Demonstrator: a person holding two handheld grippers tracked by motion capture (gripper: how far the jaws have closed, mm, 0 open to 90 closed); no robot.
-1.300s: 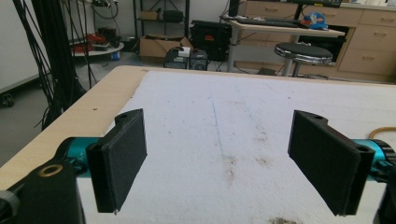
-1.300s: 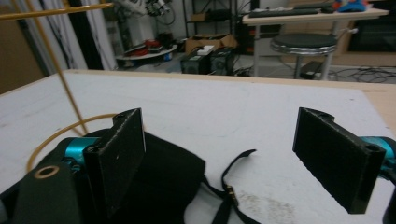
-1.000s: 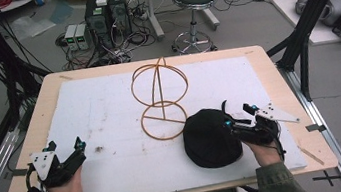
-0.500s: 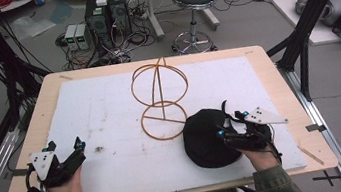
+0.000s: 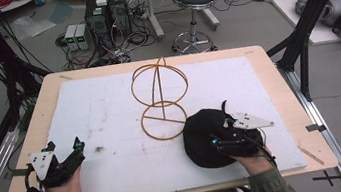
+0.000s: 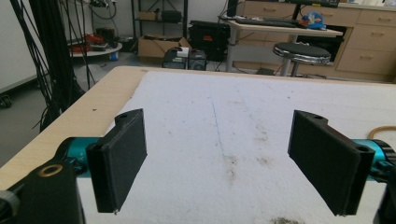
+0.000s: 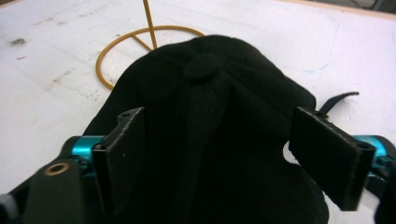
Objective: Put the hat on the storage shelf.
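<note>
Wooden table (image 5: 265, 62), white foam sheet (image 5: 100, 116) on it, carrying wire stand (image 5: 162, 102), black cap (image 5: 204, 136)

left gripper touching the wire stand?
Apart. The high view shows the left gripper near the table's left front corner, with a stretch of bare white mat between it and the wire stand.
</note>
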